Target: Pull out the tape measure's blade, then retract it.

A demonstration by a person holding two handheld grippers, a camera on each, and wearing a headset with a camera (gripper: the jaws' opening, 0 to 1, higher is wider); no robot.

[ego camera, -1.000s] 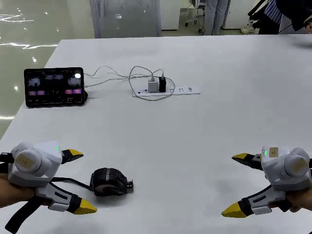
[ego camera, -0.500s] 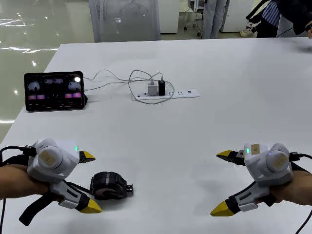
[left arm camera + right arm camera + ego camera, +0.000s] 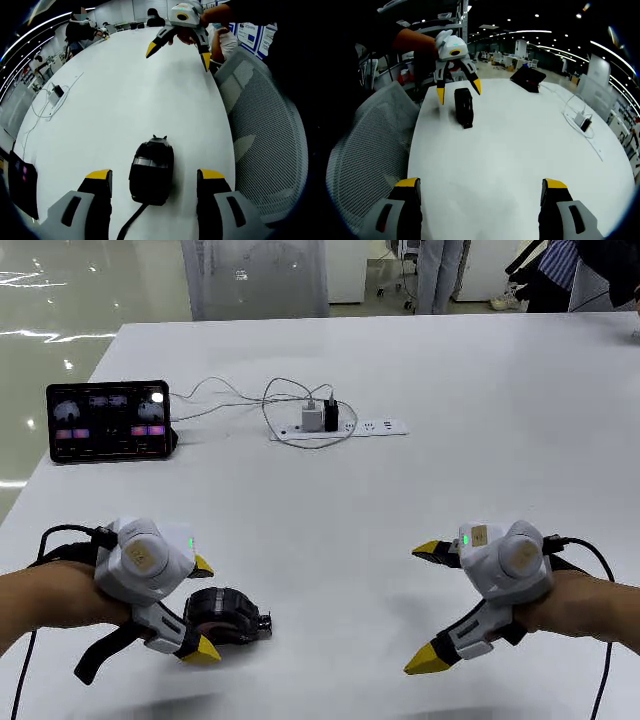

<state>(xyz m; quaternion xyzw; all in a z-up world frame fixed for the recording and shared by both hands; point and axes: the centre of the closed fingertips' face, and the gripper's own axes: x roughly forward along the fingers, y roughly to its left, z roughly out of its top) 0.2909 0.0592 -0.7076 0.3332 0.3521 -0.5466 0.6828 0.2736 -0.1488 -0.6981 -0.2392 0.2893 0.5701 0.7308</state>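
The left tongs (image 3: 205, 608) have slid in toward the tape measure (image 3: 228, 616) over the last second. A second ago their tips sat short of the black case; now they reach along both of its sides. The case itself has not shifted on the tabletop (image 3: 330, 520). I judge this the approach to a grasp, with nothing of the task done yet, since no blade shows outside the case.

In the left gripper view the left tongs stand wide open. The case lies between the two yellow tips, with bare tabletop showing on either side of it, so they hold and touch nothing. A dark strap trails from the case's near end back toward the tongs' body. The small blade hook sits at the far end, facing away from them and toward the other tongs.

The right tongs (image 3: 426, 605) have also drifted inward. They remain well apart from the case, which lies off beyond their tips. Their jaws are spread wide and carry nothing, with white tabletop between them.

Closing the left tongs on the case looks like the next need, after which the right tongs could come for the hook.
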